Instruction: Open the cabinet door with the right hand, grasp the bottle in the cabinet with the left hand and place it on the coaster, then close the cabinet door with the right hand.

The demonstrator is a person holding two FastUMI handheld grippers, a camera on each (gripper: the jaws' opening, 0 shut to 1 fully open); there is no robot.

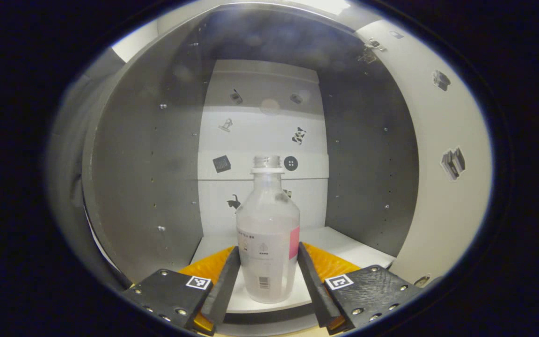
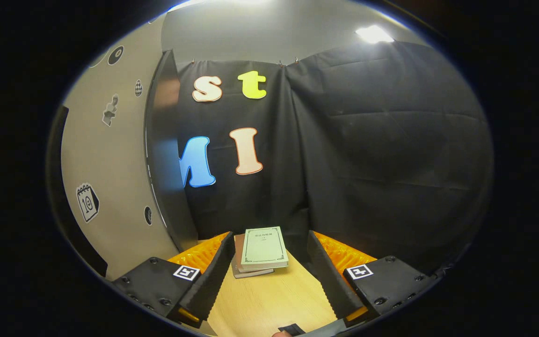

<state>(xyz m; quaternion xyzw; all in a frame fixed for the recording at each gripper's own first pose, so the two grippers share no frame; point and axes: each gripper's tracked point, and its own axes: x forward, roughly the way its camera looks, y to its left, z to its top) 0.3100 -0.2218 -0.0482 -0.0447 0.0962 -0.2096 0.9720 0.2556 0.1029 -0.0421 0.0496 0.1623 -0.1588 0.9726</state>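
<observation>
Left gripper view close, facing into cabinet (image 1: 372,154), right gripper view facing booth wall across table (image 2: 269,299)
</observation>
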